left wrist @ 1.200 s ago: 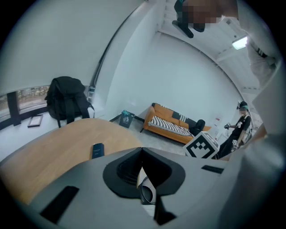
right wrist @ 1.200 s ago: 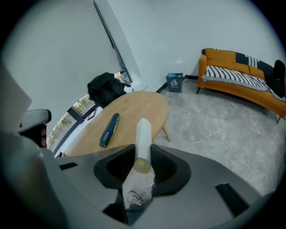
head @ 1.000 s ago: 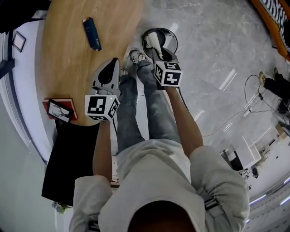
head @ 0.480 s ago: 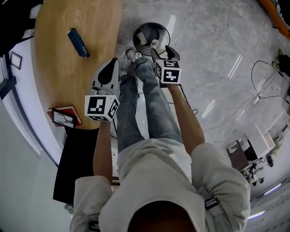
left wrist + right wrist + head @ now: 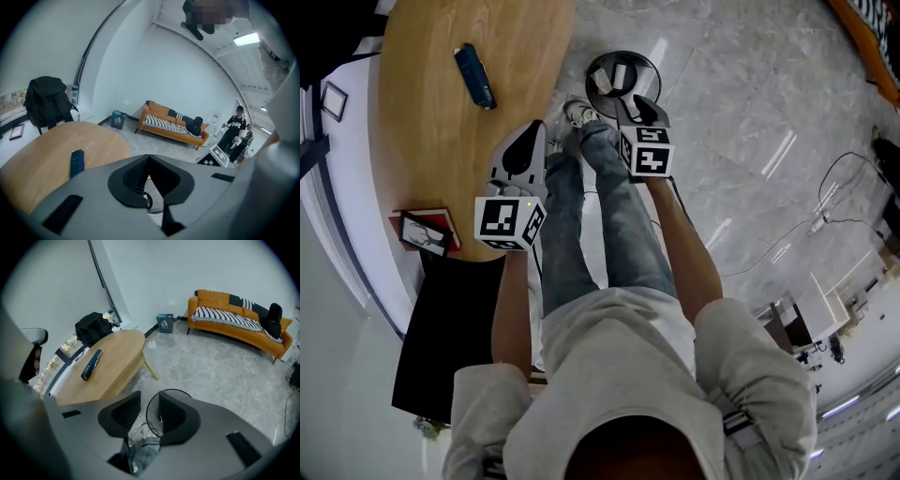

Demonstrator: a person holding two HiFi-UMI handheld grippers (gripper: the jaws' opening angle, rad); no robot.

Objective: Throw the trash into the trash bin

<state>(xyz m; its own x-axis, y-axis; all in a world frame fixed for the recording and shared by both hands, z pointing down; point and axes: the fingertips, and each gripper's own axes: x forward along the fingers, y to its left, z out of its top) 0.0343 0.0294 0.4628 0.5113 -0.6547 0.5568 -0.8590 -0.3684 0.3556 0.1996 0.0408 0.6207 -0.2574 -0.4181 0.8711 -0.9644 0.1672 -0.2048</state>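
Trash (image 5: 616, 75) — a white scrap — down inside the bin (image 5: 623, 54), on the floor just right of the counter (image 5: 441, 122). Directly below and a little far of the right gripper (image 5: 633, 103), touching nothing but the bin. Right fingers (image 5: 174, 414) released, just now closing part-way, with only the bin's rim (image 5: 174, 390) and floor in the gap — nothing held. By that reading, this piece is done.

On the counter, a long blue thing (image 5: 475, 75), long axis running near to far with a slight slant. If that counts as trash too, the next reach turns on it: lies far and left of the left gripper (image 5: 534, 131), which is much the nearer of the two. Left fingers (image 5: 136, 173) clenched tip to tip on nothing, so would need to part first.

Head view alone shows the scrap's place inside the bin and both grippers at once. Right gripper view shows the open gap over the rim. Left gripper view shows the blue thing (image 5: 76, 163) ahead to the left, but no bin.
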